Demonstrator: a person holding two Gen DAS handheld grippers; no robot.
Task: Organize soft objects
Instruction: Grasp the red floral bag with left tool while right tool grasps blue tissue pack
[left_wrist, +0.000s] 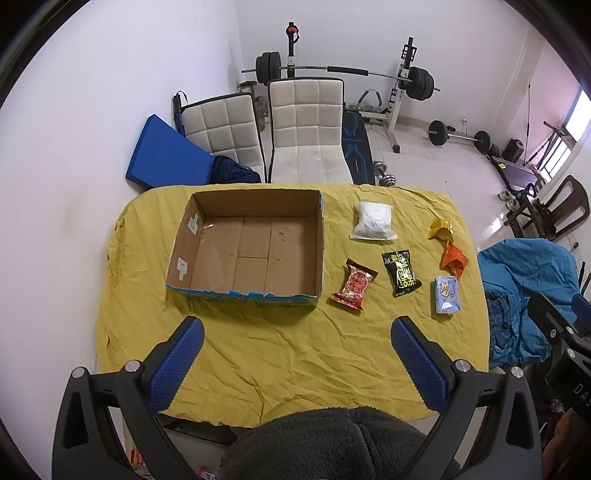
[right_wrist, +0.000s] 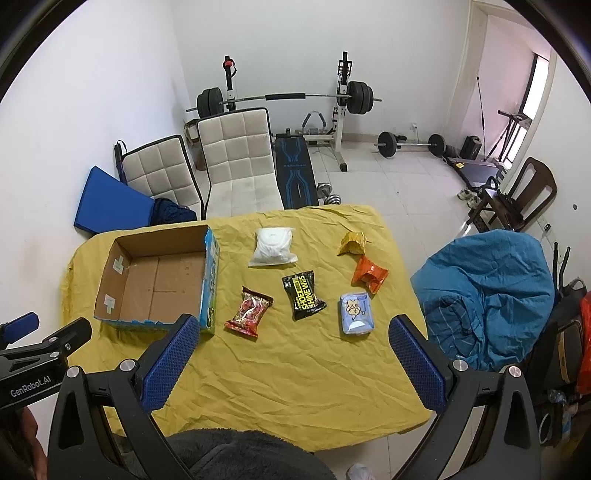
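Note:
An open, empty cardboard box sits on the left of a table with a yellow cloth. To its right lie several soft packets: a white pouch, a red snack pack, a black packet, a blue tissue pack, an orange packet and a yellow packet. My left gripper is open and empty above the table's near part. My right gripper is open and empty, near the tissue pack.
Two white chairs stand behind the table, with a blue mat against the wall and a barbell rack beyond. A blue blanket heap lies right of the table. Grey fleece is at the bottom.

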